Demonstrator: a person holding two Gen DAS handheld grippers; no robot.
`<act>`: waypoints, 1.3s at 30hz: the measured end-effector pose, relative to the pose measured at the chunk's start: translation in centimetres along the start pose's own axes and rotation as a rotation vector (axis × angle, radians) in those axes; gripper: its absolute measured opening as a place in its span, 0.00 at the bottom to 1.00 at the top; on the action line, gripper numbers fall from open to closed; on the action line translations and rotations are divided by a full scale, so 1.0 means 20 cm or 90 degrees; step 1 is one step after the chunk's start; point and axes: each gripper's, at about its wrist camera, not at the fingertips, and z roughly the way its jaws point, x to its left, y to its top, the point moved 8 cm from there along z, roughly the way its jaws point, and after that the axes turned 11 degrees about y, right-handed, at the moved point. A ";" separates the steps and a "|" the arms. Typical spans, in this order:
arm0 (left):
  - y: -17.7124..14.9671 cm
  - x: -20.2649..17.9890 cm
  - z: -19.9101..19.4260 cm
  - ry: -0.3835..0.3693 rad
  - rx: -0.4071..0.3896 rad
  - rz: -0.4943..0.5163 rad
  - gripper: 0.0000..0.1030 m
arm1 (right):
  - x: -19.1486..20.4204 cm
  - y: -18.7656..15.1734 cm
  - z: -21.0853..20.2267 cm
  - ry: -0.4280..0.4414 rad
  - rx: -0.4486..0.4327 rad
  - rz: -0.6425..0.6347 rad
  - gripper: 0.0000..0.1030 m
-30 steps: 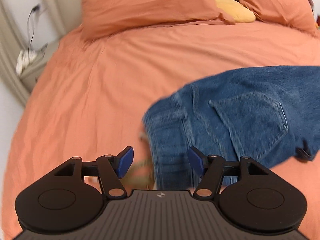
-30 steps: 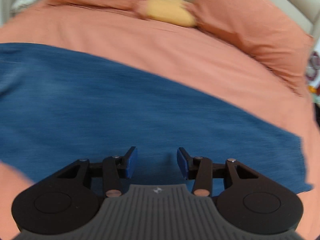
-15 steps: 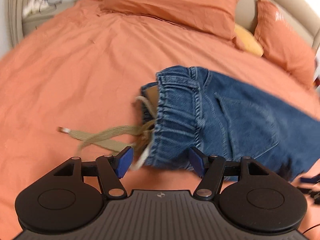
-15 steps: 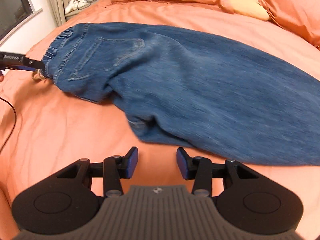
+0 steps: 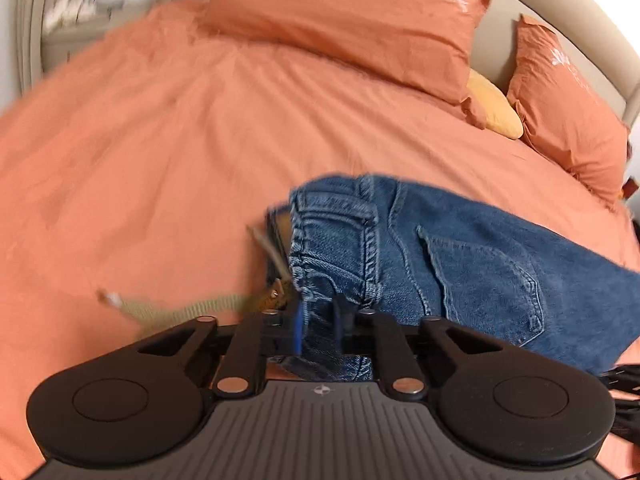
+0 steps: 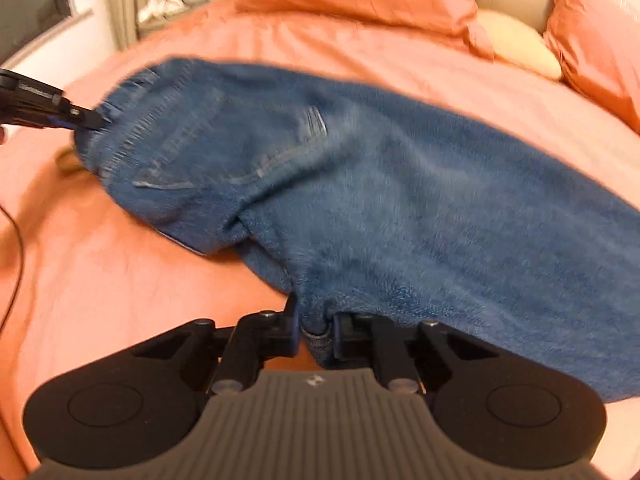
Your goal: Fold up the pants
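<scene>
Blue jeans point(image 5: 460, 264) lie across the orange bed, back pocket up, waistband toward the left. A tan drawstring point(image 5: 192, 308) trails out of the waistband onto the cover. My left gripper point(image 5: 318, 330) is shut on the near corner of the waistband. In the right wrist view the jeans point(image 6: 380, 200) stretch from upper left to right, blurred. My right gripper point(image 6: 314, 330) is shut on a fold of denim at the near edge, around the crotch. The left gripper also shows in the right wrist view point(image 6: 86, 120), at the waistband.
The orange bed cover point(image 5: 160, 152) spreads all round the jeans. Orange pillows point(image 5: 352, 28) and a yellow cushion point(image 5: 494, 106) lie against the headboard. A nightstand point(image 5: 76, 36) stands at the far left. A black cable point(image 6: 16, 248) hangs at the left.
Both grippers have moved up to the jeans and closed on them: the left on the waistband, the right on the near edge. The drawstring has swung about.
</scene>
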 end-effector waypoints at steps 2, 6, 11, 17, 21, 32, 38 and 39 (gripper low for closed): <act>0.07 -0.02 -0.03 0.027 -0.012 0.028 0.12 | 0.04 0.01 -0.08 0.002 -0.008 -0.026 0.08; 0.12 -0.06 0.04 0.083 0.014 0.092 0.11 | 0.09 -0.12 -0.09 0.007 0.037 -0.042 0.06; -0.01 -0.08 0.23 0.153 0.066 0.174 0.10 | 0.05 -0.29 0.07 0.007 0.075 0.000 0.05; -0.06 -0.06 0.31 0.172 0.082 0.189 0.11 | 0.04 -0.29 0.06 0.012 0.076 0.013 0.05; 0.01 -0.01 0.17 0.160 0.065 0.132 0.38 | 0.04 -0.27 0.06 0.016 0.085 0.030 0.05; -0.28 0.29 0.05 -0.023 0.109 -0.327 0.75 | 0.04 -0.27 0.06 0.012 0.070 0.043 0.06; -0.45 0.31 0.25 -0.142 0.110 -0.563 0.75 | 0.04 -0.28 0.06 0.008 0.067 0.043 0.05; -0.45 0.30 0.27 -0.163 0.105 -0.584 0.74 | 0.04 -0.28 0.06 0.009 0.067 0.043 0.06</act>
